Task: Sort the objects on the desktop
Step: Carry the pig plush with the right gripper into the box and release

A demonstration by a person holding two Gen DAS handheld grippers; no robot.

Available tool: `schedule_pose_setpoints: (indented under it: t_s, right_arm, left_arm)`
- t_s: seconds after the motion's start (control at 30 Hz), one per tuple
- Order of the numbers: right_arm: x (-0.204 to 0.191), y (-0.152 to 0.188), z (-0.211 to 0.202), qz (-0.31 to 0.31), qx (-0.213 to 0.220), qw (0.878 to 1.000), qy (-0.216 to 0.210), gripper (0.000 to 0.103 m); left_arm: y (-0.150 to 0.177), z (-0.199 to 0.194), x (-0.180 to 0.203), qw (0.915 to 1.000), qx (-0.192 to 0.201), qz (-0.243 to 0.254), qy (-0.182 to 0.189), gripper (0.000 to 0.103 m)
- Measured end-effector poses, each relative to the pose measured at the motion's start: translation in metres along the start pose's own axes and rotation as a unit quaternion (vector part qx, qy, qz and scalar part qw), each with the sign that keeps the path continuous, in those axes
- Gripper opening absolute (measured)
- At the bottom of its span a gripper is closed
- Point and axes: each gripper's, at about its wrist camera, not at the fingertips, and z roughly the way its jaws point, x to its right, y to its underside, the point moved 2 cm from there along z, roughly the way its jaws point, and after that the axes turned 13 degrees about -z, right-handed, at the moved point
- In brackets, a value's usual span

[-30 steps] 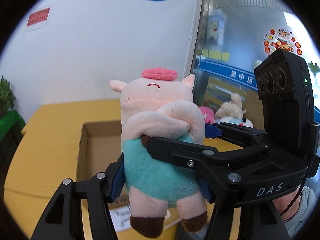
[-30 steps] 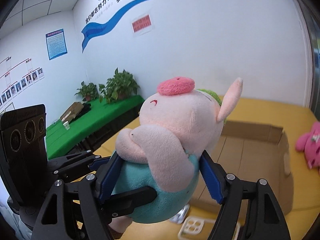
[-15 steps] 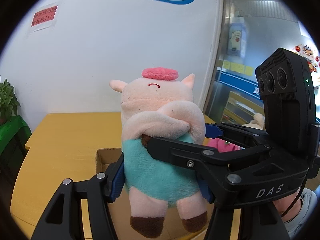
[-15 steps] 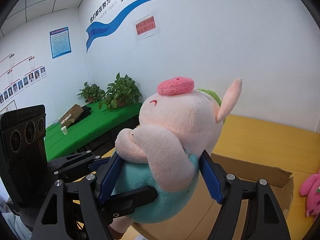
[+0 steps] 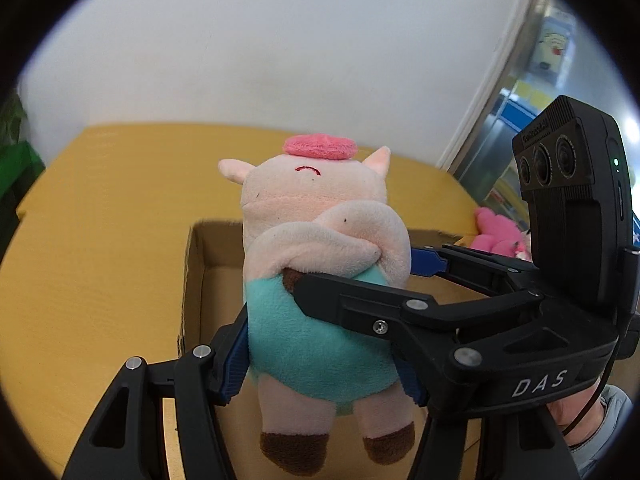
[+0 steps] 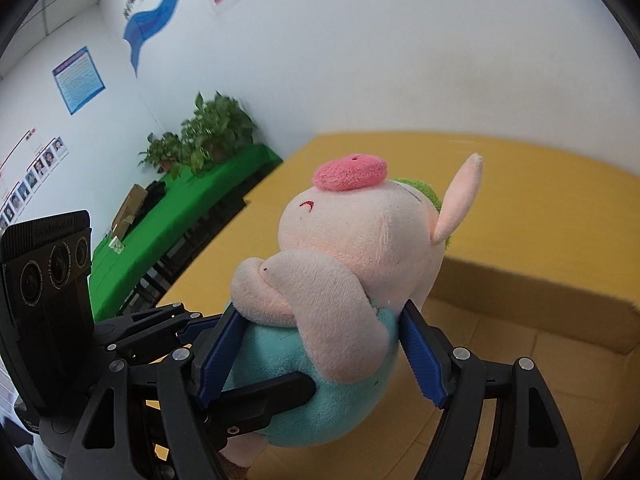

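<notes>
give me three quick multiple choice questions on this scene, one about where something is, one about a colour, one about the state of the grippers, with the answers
1. Where is the cardboard box relative to the pig toy?
A. below and behind it on the yellow table
B. on the green table
C. stacked on top of the toy

2. What colour is the pig toy's body?
A. red
B. teal
C. black

3. How is the pig toy held?
A. lying loose in the box
B. by the left gripper alone
C. by both grippers, left and right gripper

Answers:
1 A, the open box sits on the yellow table under the raised toy.
2 B, its belly is teal below a pale pink head.
3 C, each wrist view shows its own blue pads against the belly and the other gripper reaching in.
</notes>
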Motion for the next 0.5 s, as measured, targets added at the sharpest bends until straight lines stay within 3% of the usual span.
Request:
schedule_pose_setpoints:
  t_s: [0.23, 0.5]
  right_arm:
    - [0.026, 0.028, 0.066, 0.051, -0.050, 0.996, -0.046, 0.074]
    - [0.029, 0.038, 0.097, 0.069, -0.057, 0.994, -0.062, 0.073]
  left_arm:
    - [0.017, 0.047, -0.029, 0.9956, -0.072, -0.042, -0.041, 0.061]
    - [0.027, 0.058, -0.037, 0.9910, -0.091, -0.066, -0.072, 0.068]
